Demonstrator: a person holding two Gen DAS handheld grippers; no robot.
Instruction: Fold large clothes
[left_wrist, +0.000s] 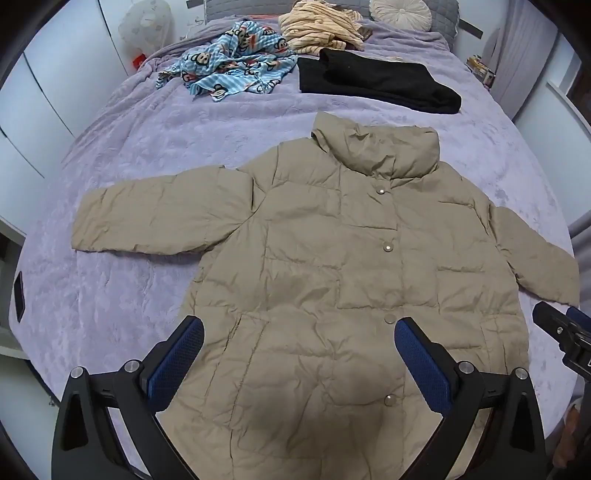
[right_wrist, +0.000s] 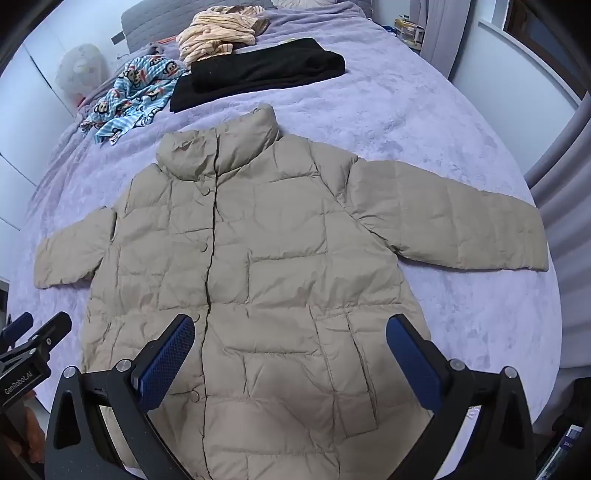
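In the left wrist view, the beige padded jacket (left_wrist: 332, 266) lies flat and buttoned on the purple bedspread (left_wrist: 147, 147), filling the centre of the frame, both sleeves spread out. The left gripper (left_wrist: 299, 332) hangs above its lower part with jaws wide apart, holding nothing. At the top lie a blue monkey-print cloth (left_wrist: 229, 66), a striped cream garment (left_wrist: 321, 29) and a folded black garment (left_wrist: 376, 79).

In the right wrist view, the right gripper (right_wrist: 290, 328) is above the jacket's hem, jaws also wide apart and empty.
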